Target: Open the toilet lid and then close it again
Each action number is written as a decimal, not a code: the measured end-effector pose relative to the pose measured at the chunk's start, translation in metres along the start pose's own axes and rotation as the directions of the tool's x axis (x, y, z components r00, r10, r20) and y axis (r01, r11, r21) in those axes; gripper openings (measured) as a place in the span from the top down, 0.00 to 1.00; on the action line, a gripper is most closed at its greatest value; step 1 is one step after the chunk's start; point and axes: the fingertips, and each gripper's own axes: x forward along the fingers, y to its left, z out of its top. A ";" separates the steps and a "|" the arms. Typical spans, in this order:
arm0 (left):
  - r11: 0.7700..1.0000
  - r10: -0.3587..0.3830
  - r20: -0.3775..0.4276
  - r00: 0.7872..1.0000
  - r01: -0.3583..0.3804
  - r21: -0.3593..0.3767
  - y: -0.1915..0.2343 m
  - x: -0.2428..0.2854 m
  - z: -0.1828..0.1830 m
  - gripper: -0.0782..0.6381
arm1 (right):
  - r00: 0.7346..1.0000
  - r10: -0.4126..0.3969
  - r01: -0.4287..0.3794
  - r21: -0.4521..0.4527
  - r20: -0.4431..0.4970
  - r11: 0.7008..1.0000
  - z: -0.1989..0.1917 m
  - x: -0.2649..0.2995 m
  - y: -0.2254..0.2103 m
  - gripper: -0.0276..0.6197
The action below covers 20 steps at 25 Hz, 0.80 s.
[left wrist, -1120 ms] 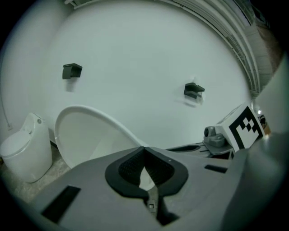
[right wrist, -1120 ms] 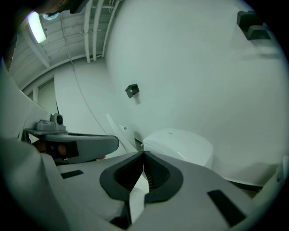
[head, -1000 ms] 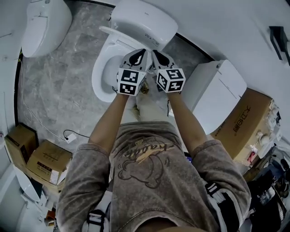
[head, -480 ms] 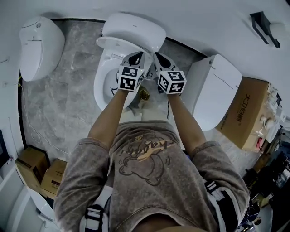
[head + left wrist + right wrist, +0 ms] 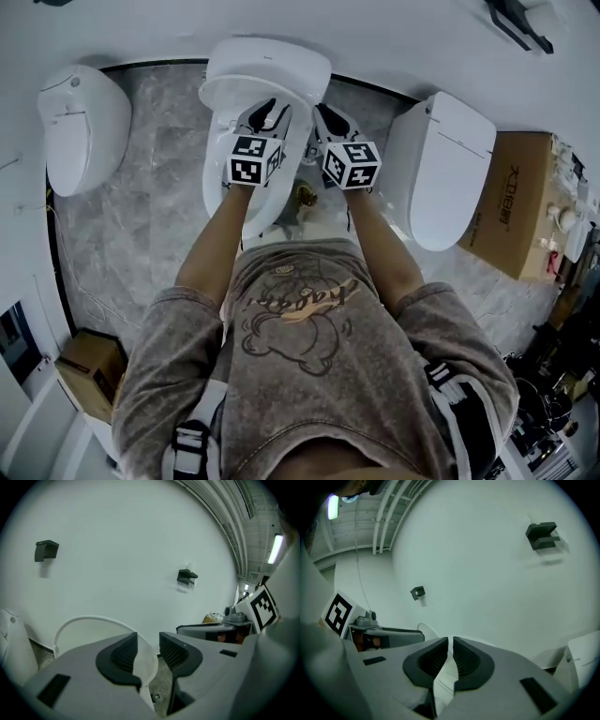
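Left gripper (image 5: 270, 112): released. Its jaws had just been opening and stood apart. The rim of the toilet lid (image 5: 89, 631) ran between them, lying close to the left jaw with a clear gap to the right one.
Right gripper (image 5: 324, 118): clenched on the lid. Its jaws were nearly together, with a thin white edge of the lid pinched between the ribbed pads.
Toilet lid: on the middle toilet, at the wall end of the bowl (image 5: 246, 192) and raised off it. In the left gripper view its curved rim stood up in front of the white wall.
Both grippers: side by side above the bowl and near each other, pointing towards the wall.
Person: stood at the front of the middle toilet with both forearms stretched out over it, in a grey printed shirt (image 5: 309, 356).
Neighbours: a second toilet (image 5: 80, 122) to the left and a third toilet (image 5: 450, 169) to the right, both with lids down.
Floor (image 5: 141, 225): grey marbled tiles.
Cardboard box (image 5: 516, 206): just beyond the right-hand toilet.
Wall: white, with a black bracket (image 5: 47, 550) fixed on it.
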 end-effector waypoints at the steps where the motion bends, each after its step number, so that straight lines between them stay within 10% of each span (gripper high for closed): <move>1: 1.000 -0.007 0.001 1.000 0.007 0.002 0.000 -0.001 0.001 0.68 | 1.000 0.002 -0.002 0.003 0.005 1.000 0.001 0.000 0.001 0.90; 5: 1.000 -0.017 0.002 1.000 0.017 0.020 0.001 0.001 0.006 0.60 | 0.999 0.034 -0.034 0.035 -0.001 0.999 0.000 0.004 0.002 0.59; 20: 0.989 0.051 0.025 0.998 -0.054 0.139 0.053 0.064 0.057 0.54 | 0.995 0.074 -0.072 0.025 -0.070 0.997 0.004 0.071 -0.039 0.58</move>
